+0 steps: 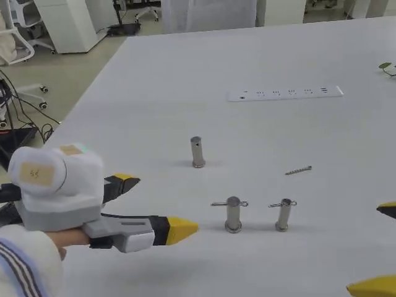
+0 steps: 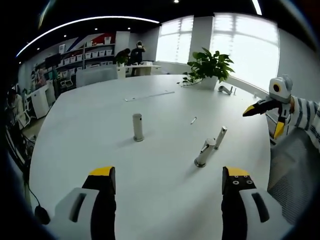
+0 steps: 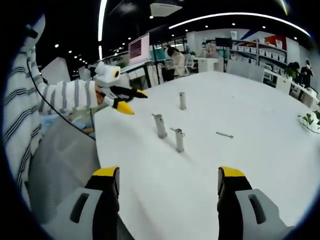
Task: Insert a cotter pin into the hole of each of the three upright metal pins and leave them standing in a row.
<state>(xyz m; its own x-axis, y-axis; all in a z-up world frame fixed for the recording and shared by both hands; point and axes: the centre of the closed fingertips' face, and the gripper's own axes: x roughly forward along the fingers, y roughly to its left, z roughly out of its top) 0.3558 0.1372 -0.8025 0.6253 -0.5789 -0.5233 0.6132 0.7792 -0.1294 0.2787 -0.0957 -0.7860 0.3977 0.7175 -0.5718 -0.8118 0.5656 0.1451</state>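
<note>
At 8 o'clock in the head view the left gripper [image 1: 158, 204] hovered just above the white table [image 1: 154, 99], its yellow-tipped jaws spread apart and holding nothing; its own view showed the same wide gap at the left gripper [image 2: 169, 175]. Toward 1 o'clock from it stood the bare metal pin [image 1: 197, 151], upright and alone, its cross-hole near the top empty. At 5 o'clock from that one, the second metal pin [image 1: 233, 214] and, just beside it at 3 o'clock, the third metal pin [image 1: 283, 214] stood upright and were each cross-pinned through the top. The loose cotter pin [image 1: 298, 170] lay flat on the table at 1 o'clock from the third pin, well apart from the bare one. A power strip [image 1: 284, 93] lay far off at 12 o'clock. At 4 o'clock the right gripper [image 1: 380, 247] entered from the edge, jaws likewise parted and empty, as at the right gripper [image 3: 167, 172]. The cotter pin looked like thin, stiff, light wire, apt to skate on the smooth top; pinching it by the looped end would probably leave the legs free. The bare pin looked solid, slick and narrow-footed, so steadying it low on the shank seemed wise.
</note>
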